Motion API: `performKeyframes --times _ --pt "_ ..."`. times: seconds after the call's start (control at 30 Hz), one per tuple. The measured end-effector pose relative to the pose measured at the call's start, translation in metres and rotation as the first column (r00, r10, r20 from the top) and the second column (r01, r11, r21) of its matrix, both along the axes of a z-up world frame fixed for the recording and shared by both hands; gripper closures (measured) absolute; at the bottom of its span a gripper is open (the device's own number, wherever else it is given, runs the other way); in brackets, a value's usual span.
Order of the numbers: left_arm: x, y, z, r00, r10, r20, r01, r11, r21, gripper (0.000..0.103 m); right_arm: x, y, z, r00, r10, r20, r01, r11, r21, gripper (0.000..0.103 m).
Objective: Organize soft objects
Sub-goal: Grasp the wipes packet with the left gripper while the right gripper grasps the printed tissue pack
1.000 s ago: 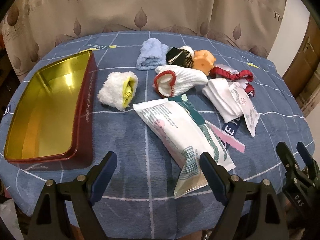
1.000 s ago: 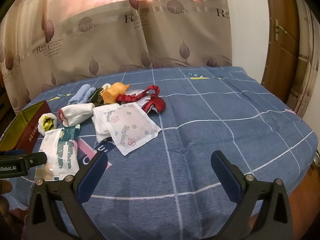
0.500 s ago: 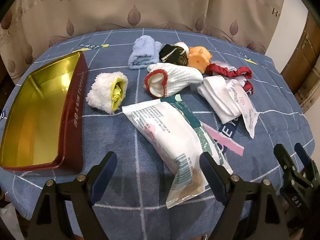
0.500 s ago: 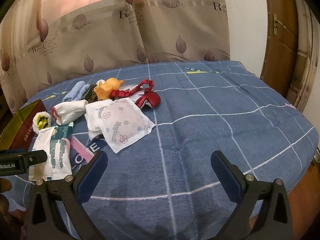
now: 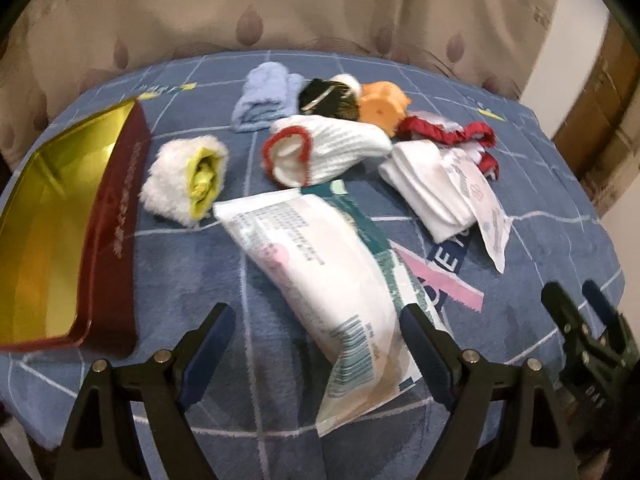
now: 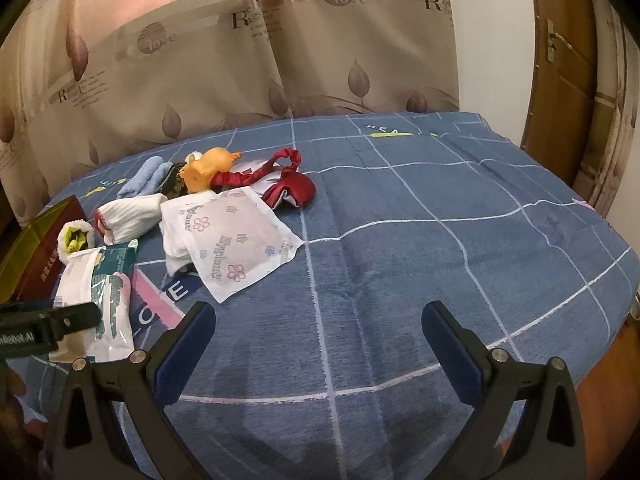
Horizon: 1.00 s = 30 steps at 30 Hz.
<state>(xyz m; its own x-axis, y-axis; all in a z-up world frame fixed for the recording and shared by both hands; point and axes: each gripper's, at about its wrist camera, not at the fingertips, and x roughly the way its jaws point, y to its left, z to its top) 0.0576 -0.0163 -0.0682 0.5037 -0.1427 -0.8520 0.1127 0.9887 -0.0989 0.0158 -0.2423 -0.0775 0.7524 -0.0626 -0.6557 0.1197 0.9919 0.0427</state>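
Since a second ago, the left gripper has moved closer to the white plastic packet, its jaws spread wide and empty, the packet's near end between them. Largest is the blue checked blanket. On it, left of the packet, sits a red and gold tin, open. Just beyond the packet lie a fluffy white roll and a red-trimmed white sock. The right gripper hovers over bare blanket, right of the packet, jaws wide apart, holding nothing.

Tin left of fluffy roll; packet before ribbed sock.
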Motion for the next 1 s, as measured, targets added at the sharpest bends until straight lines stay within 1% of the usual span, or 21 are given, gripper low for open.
performKeyframes --times 0.07,0.1,0.13,0.17,0.2,0.3,0.37,0.5,0.63,0.77,0.87,0.93,1.0 --pt "0.0 -0.004 0.0 1.0 -0.013 0.01 0.013 1.0 0.018 0.019 0.001 -0.001 -0.001 1.0 -0.002 -0.003 0.002 1.0 0.002 0.0" --pt "-0.001 -0.005 0.001 1.0 -0.026 0.013 0.026 1.0 0.008 0.032 0.001 -0.001 -0.001 1.0 -0.003 -0.004 0.003 1.0 0.001 0.0" --pt "-0.001 -0.006 0.001 0.999 -0.051 0.014 0.051 0.998 -0.021 0.041 0.001 -0.002 -0.001 1.0 -0.003 -0.004 0.003 1.0 0.002 0.0" --pt "-0.002 -0.007 0.002 0.998 -0.06 0.015 0.06 0.998 -0.028 0.051 0.001 -0.002 -0.002 1.0 -0.004 -0.006 0.004 1.0 0.003 0.0" --pt "-0.002 -0.009 0.003 0.998 -0.059 0.021 0.06 0.998 -0.013 0.055 0.002 -0.003 -0.001 1.0 -0.004 -0.007 0.004 1.0 0.005 0.0" --pt "-0.005 -0.012 0.008 0.996 -0.065 0.053 0.064 0.998 0.027 0.064 0.002 -0.004 -0.002 1.0 -0.01 -0.009 0.01 1.0 0.007 0.0" --pt "-0.007 -0.011 0.01 0.996 -0.062 0.059 0.06 0.998 0.034 0.066 0.003 -0.005 -0.001 1.0 -0.012 -0.009 0.012 1.0 0.013 0.0" --pt "-0.014 -0.004 0.018 0.997 -0.044 0.066 0.043 0.999 0.022 0.068 0.003 -0.006 0.0 1.0 -0.012 -0.001 0.012 1.0 0.013 0.0" --pt "-0.023 0.007 0.03 0.997 -0.024 0.079 0.026 1.0 -0.015 0.069 0.005 -0.004 0.001 1.0 0.021 -0.006 -0.02 0.999 0.026 0.0" --pt "-0.034 0.019 0.041 0.995 -0.012 0.098 0.016 0.999 -0.036 0.069 0.005 0.001 0.006 0.994 0.113 0.007 -0.114 0.991 0.071 0.0" --pt "-0.039 0.025 0.048 0.994 -0.002 0.108 0.007 0.999 -0.048 0.07 0.009 0.002 0.012 0.984 0.179 0.003 -0.179 0.978 0.11 0.0" --pt "-0.041 0.029 0.051 0.994 0.002 0.107 0.005 0.998 -0.064 0.07 0.016 0.003 0.015 0.979 0.201 -0.012 -0.199 0.974 0.112 0.0" --pt "-0.043 0.033 0.054 0.994 0.008 0.108 0.0 0.997 -0.075 0.07 0.026 0.006 0.017 0.973 0.228 -0.033 -0.224 0.971 0.084 0.0"
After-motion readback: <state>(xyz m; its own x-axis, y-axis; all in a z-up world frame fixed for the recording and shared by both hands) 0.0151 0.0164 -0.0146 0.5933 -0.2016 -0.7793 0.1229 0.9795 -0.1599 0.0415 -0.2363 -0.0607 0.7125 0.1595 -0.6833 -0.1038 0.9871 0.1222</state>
